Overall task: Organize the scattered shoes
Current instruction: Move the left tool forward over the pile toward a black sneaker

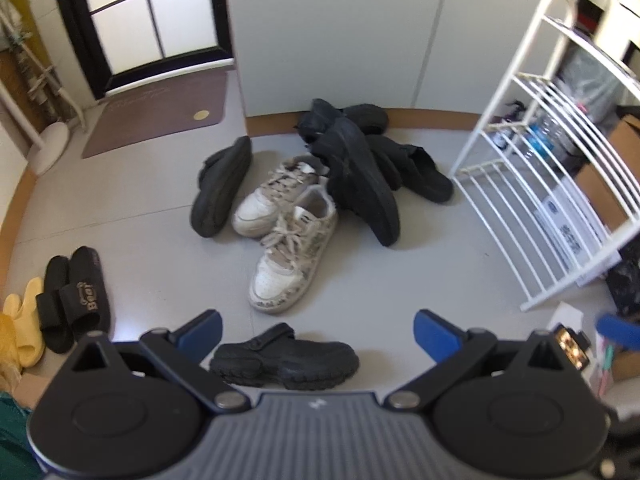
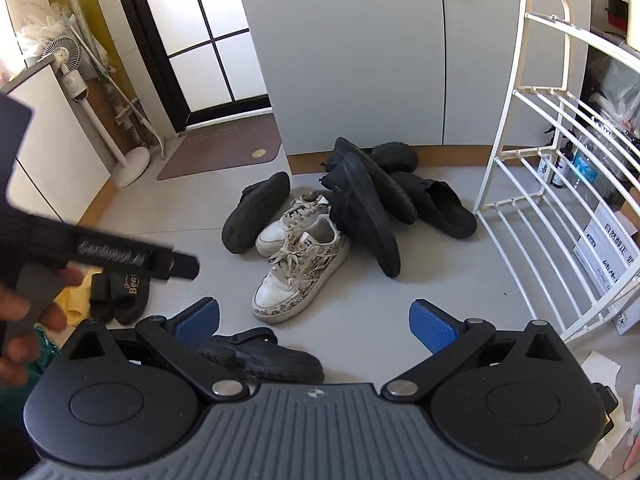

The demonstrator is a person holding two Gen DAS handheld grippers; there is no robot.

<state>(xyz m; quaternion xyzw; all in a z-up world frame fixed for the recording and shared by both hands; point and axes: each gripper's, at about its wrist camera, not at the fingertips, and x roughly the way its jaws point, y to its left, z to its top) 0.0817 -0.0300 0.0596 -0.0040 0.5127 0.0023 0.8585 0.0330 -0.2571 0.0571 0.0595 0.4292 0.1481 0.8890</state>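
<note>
- Grey floor (image 1: 160, 272) of an entryway, backed by a white wall (image 1: 340, 32) with a brown skirting strip.
- Far left: dark-framed glass door (image 1: 152, 12) with a brown doormat (image 1: 160, 116) in front; white standing fan (image 2: 66, 56) beside it in the right wrist view.
- Near left, at the floor's edge: yellow slippers (image 1: 22, 320) just beside black slides (image 1: 74, 296), set side by side.
- Left gripper (image 1: 316, 330) wide open, blue pads well apart, holding nothing, hovering over a black clog (image 1: 284, 356) lying on its sole at the near edge.
- Seen at the left of the right wrist view: hand (image 2: 24, 312) wrapped around the other tool's handle.
- Centre: scattered heap of shoes on the floor; black slipper (image 1: 222, 188) tipped on its side, touching a pair of white sneakers (image 1: 286, 236) that lie one partly over the other, toes toward the camera.
- Just right of those: black shoe (image 1: 360, 184) leaning sole-up on the sneakers, more black shoes (image 1: 416, 172) piled behind it against the skirting.
- Right gripper (image 2: 314, 320) equally wide open and empty, hanging above the same clog.
- Right: white wire shoe rack (image 1: 532, 184), shelves bare, near the pile but apart from it.
- Behind the rack: cardboard boxes (image 1: 600, 188) and bottles (image 2: 584, 168).
</note>
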